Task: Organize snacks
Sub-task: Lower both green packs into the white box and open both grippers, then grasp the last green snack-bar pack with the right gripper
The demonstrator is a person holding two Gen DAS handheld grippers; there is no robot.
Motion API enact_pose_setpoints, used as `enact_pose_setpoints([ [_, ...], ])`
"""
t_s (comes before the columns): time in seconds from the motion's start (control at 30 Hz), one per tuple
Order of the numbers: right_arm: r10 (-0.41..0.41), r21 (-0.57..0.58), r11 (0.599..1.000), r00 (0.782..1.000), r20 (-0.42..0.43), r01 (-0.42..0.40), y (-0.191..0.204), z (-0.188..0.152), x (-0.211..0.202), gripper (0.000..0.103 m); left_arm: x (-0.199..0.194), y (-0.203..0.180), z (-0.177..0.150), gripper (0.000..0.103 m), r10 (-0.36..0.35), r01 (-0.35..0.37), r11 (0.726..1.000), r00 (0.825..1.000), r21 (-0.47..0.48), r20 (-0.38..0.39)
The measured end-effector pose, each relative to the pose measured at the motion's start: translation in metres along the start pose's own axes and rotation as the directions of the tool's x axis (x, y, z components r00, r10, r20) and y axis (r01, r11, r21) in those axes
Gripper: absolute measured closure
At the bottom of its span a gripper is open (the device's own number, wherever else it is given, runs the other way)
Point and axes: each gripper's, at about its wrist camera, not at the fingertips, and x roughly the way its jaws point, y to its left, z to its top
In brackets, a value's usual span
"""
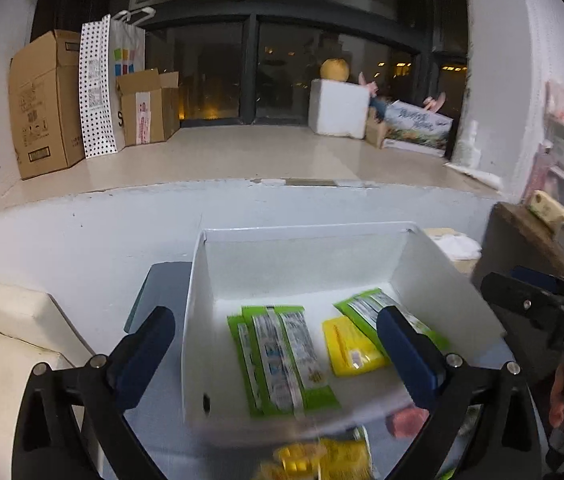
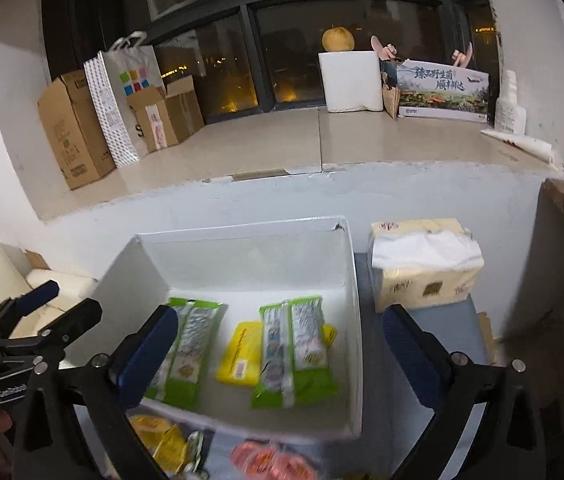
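I am looking down along both grippers at a white box point(image 2: 351, 320) on a grey-blue table point(image 2: 441, 320). The left gripper point(image 1: 278, 356) has its jaws spread wide with nothing between the pads; the box's near left wall and the packets inside show in the gap. The right gripper point(image 2: 282, 354) is equally wide and empty, and its gap frames the box's interior.

Several snacks are already in the box. Two groups of green-and-white packets point(image 2: 293, 348) lie flat on its floor, one just past the right gripper's left pad and one midway between its pads. A yellow packet point(image 2: 240, 354) rests between the two groups.

More remains outside the box. Below the jaws, nearer to me than the box's front wall, lie loose yellow packets point(image 2: 158, 438) and some pink-orange packets point(image 2: 270, 460), both blurred. A pack of tissues point(image 2: 425, 264) stands beyond the right gripper's right pad, beside the box.

I judge the sorting to be partly done, with those near items still to go in.
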Motion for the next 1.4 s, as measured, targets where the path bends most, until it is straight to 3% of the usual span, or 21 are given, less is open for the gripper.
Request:
enact_pose_setpoints([
  [0.27,0.048,0.03,0.998,0.998,0.051,-0.05,-0.007,-0.069,-0.085,0.0,-0.084,-0.005,-0.085,0.0,-0.03,0.03,0.999,1.0,-0.038,-0.004],
  [0.43,0.04,0.023,0.999,0.999,0.009,-0.04,-0.007,-0.122,-0.12,0.0,-0.12,-0.017,-0.145,0.0,-0.027,0.025,0.999,0.998,-0.027,-0.062],
  [0.57,0.001,-0.019,1.0,0.999,-0.036,-0.001,0.001,-0.163,-0.137,0.0,-0.142,-0.022,-0.175,0.0,-0.024,0.021,0.999,0.996,-0.043,-0.087],
  [0.77,-0.072,-0.135,0.989,0.99,-0.119,0.056,0.021,-0.205,-0.121,0.0,-0.158,-0.024,-0.193,0.0,-0.014,0.011,1.0,0.996,-0.029,-0.093],
  [1.0,-0.156,-0.232,0.967,0.967,-0.202,0.107,0.038,-0.229,-0.075,0.0,-0.17,-0.016,-0.199,0.0,0.025,-0.027,1.0,0.996,-0.012,-0.088],
  [1.4,-0.159,-0.171,0.979,0.942,-0.296,0.112,0.03,-0.234,-0.028,0.0,-0.163,-0.001,-0.211,0.0,0.055,-0.06,0.997,0.99,-0.038,-0.127],
])
